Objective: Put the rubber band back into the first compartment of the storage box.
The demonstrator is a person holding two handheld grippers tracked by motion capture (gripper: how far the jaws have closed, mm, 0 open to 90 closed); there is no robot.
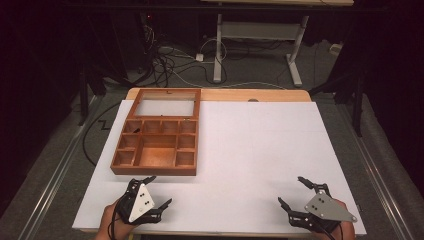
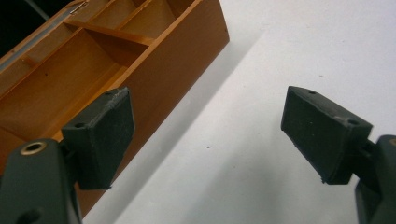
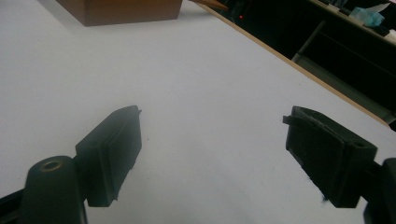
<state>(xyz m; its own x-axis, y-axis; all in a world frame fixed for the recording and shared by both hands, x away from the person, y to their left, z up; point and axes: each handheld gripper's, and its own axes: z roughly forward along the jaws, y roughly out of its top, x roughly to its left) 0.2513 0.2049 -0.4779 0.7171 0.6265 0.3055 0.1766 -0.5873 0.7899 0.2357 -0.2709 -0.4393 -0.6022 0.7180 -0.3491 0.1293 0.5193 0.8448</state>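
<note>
The high view looks down and forward over the table (image 1: 260, 150). Both gripper views sit low, close above it, sharing the wooden box (image 1: 156, 145).

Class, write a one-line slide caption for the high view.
Two open grippers, left gripper and right gripper, hover above a white table near an open, empty wooden compartment box.

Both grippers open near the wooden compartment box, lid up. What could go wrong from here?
1. The left gripper hovers open close to the front wall of the brown wooden compartment box; in the left gripper view one jaw overlaps that wall, so a forward reach might bump the box and slide it on the white table sheet.
2. The box's glass-paned lid lies open at the back; a push might jolt it.
3. The right gripper sits far from the box, so it likely cannot steady it quickly.
</note>
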